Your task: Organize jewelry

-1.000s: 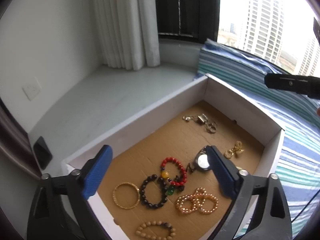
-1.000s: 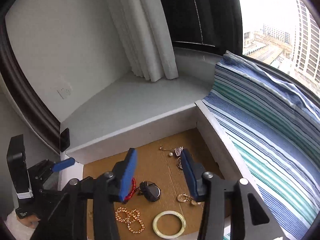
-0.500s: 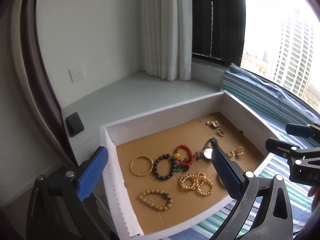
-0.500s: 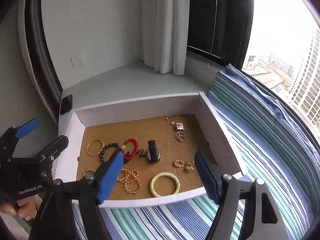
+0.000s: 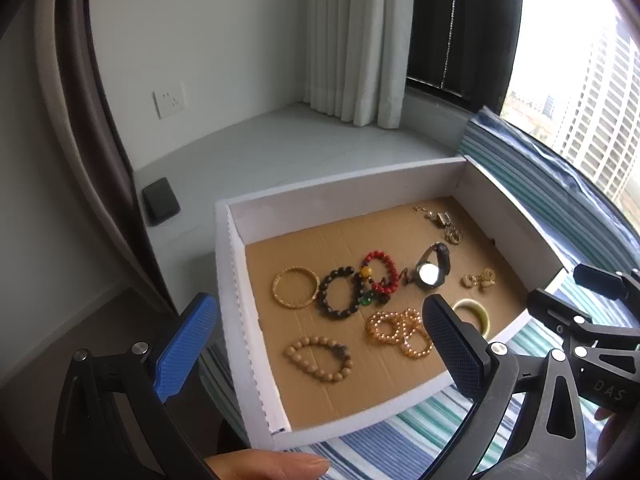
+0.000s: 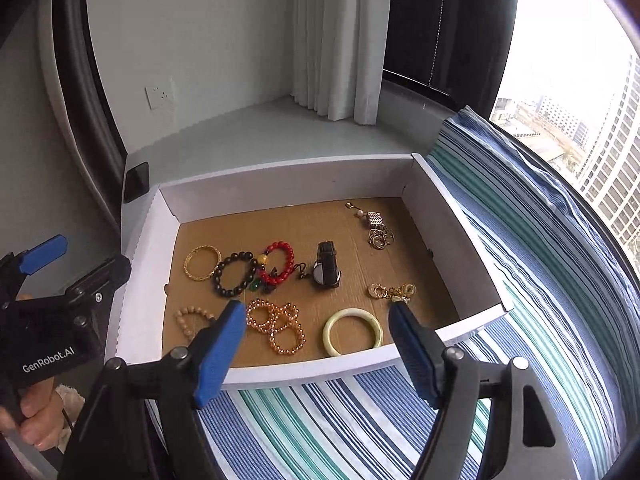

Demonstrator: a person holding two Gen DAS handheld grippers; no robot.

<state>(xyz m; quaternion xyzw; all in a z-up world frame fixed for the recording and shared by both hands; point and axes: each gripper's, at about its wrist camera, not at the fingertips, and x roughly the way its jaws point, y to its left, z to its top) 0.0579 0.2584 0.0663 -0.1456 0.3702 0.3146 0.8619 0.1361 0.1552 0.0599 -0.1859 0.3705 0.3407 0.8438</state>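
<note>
A shallow white box [image 6: 288, 184] with a brown cardboard floor lies on a striped cloth. In it are a gold bangle [image 6: 202, 263], a dark bead bracelet [image 6: 234, 274], a red bead bracelet [image 6: 280, 262], a black watch [image 6: 326, 270], orange bead bracelets [image 6: 278, 326], a pale green bangle [image 6: 353, 332], a tan bead bracelet [image 5: 318, 358], gold earrings [image 6: 392, 292] and small pendants [image 6: 376, 226]. My right gripper [image 6: 317, 307] hovers open and empty above the box's near edge. My left gripper [image 5: 318, 299] stands open and empty above the box's left part.
The striped cloth [image 6: 400, 420] covers the surface in front of and to the right of the box. A grey sill [image 5: 280, 152] runs behind it, with a black device [image 5: 161, 201], a wall socket [image 5: 170, 99] and white curtains [image 5: 352, 40]. A person's fingers [image 5: 272, 466] show below.
Both grippers have drawn back from the box, so that all of it now shows in each view. The right gripper's jaws have spread wider. The jewellery has not moved.
</note>
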